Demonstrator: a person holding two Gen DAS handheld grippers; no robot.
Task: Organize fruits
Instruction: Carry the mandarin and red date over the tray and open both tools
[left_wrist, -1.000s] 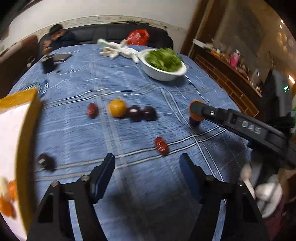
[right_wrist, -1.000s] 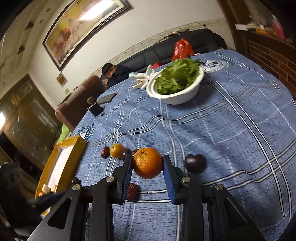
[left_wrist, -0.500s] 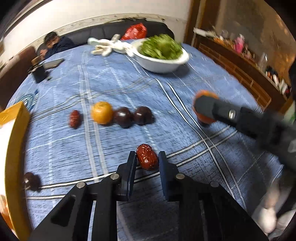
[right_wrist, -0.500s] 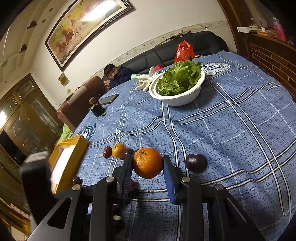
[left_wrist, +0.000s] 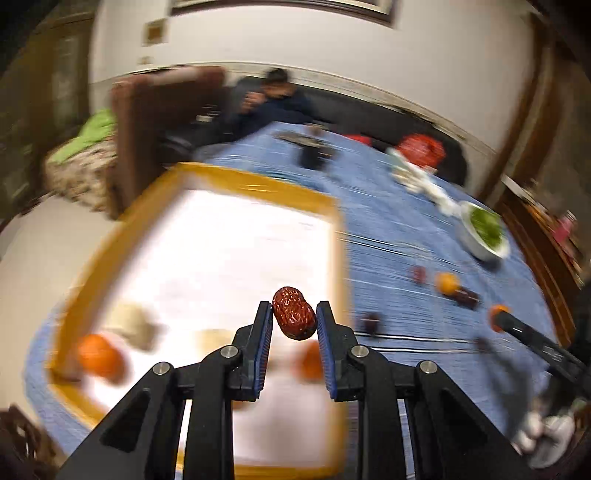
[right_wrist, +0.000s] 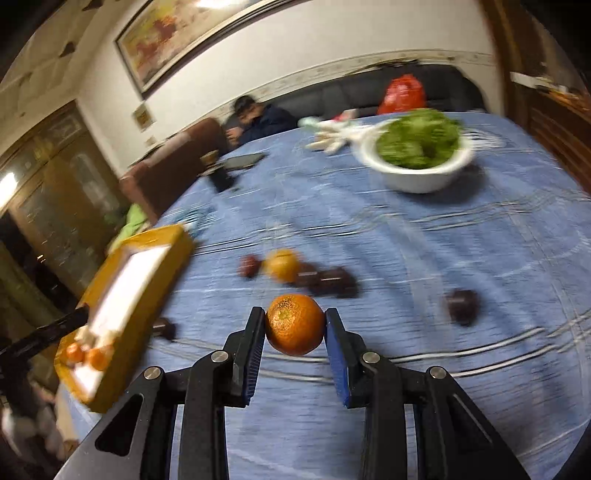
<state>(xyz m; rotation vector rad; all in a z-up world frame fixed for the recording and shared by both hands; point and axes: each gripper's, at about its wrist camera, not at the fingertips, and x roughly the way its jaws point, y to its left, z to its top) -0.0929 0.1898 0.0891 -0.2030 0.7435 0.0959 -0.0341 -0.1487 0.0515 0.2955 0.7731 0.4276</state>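
Left tool (left_wrist: 294, 321): I have it clenched on a date (left_wrist: 294, 313), above the box (left_wrist: 334, 206).
Right tool (right_wrist: 295, 326): clenched on an orange (right_wrist: 294, 324), above the tabletop (right_wrist: 461, 236).
Done: a few oranges (right_wrist: 86, 355) lie in the box.
Left: orange fruit (right_wrist: 282, 265), dark fruits (right_wrist: 334, 282) beyond.

Blue-clothed table (right_wrist: 424, 258), tray (right_wrist: 159, 258), bowl (right_wrist: 417, 177)

Dim indoor light, with glare on the framed painting (right_wrist: 192, 40) high on the wall. Both fisheye views bend and darken at the edges. Motion blur smears the desk (right_wrist: 424, 236) and yellow box (left_wrist: 229, 266); only each claw and its fruit stay sharp.
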